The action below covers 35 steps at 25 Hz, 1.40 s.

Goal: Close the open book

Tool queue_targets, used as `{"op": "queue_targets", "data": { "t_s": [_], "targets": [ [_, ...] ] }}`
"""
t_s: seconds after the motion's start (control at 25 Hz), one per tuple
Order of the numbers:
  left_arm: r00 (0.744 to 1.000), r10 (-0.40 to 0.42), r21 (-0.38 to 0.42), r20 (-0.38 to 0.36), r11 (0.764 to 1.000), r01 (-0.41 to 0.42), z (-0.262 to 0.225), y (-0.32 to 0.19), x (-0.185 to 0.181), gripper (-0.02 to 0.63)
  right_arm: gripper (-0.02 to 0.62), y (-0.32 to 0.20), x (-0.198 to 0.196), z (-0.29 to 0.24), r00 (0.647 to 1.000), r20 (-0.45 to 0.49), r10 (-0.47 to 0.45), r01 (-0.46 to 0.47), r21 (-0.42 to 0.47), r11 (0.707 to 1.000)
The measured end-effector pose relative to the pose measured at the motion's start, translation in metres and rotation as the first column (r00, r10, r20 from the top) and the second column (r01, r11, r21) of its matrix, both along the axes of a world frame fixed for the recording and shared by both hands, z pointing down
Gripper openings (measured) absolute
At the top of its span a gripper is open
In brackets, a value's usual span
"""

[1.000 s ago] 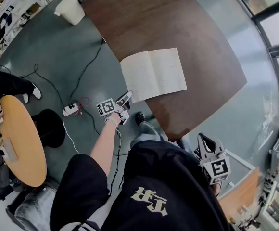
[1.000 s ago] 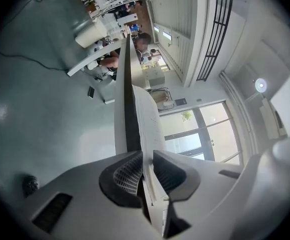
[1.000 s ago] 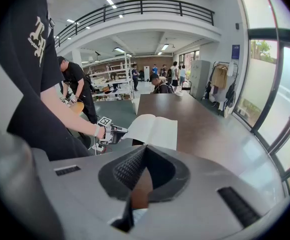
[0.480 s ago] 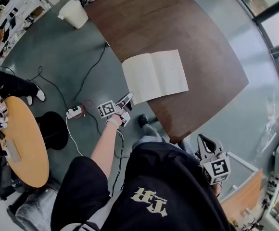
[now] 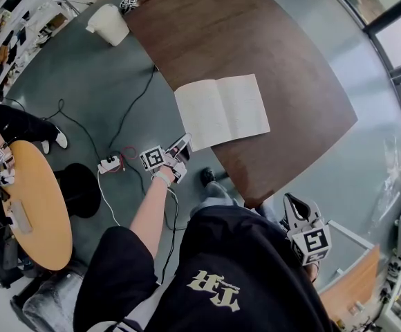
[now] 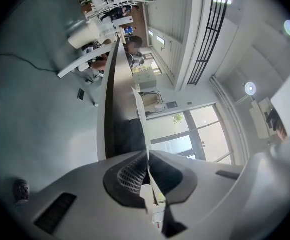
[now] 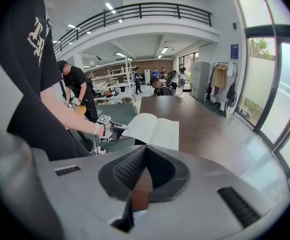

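- Daylight floods in from the tall windows (image 7: 280, 84) on my right; in the left gripper view the glass (image 6: 195, 134) burns out to white.
- Round ceiling lamps (image 6: 250, 88) add small flares.
- The dark counter (image 5: 256, 40) shows only a soft sheen, and the grey floor (image 5: 83, 75) a pale wash.
- The open book (image 5: 221, 111) is the brightest patch and casts no hard shadow.
- All views are fisheye: edges bow, and the gripper views' corners go black.
- My left tongs (image 6: 147, 156) and right tongs (image 7: 144, 149) loom soft, close to the lens.
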<state>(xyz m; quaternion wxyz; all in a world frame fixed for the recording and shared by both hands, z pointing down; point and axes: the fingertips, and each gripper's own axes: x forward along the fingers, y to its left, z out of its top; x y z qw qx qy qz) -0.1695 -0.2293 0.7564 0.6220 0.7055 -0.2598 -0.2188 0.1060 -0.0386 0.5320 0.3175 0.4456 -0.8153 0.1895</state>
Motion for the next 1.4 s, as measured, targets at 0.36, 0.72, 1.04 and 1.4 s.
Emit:
{"op": "queue_targets", "data": {
  "t_s": [0.36, 0.72, 1.04, 1.4],
  "targets": [
    [0.999, -0.030, 0.011, -0.017, 0.999, 0.031, -0.011, -0.001, 0.007, 0.018, -0.012, 0.005, 0.019, 0.000, 1.000, 0.010, 0.012, -0.012, 0.009, 1.000],
    [0.998, -0.066, 0.021, -0.010, 0.998, 0.066, -0.018, -0.004, 0.012, 0.017, -0.012, -0.002, 0.039, -0.001, 1.000, 0.025, 0.004, -0.005, 0.028, 1.000],
    [0.995, -0.102, 0.040, 0.017, 0.994, 0.101, -0.025, -0.004, 0.011, 0.015, -0.012, -0.002, 0.057, 0.001, 0.999, 0.040, 0.000, -0.001, 0.031, 1.000],
    [0.992, -0.124, 0.050, 0.036, 0.991, 0.122, -0.039, -0.007, 0.015, 0.012, -0.012, -0.021, 0.071, -0.007, 0.998, 0.059, 0.016, -0.018, 0.031, 0.999]
  ]
}}
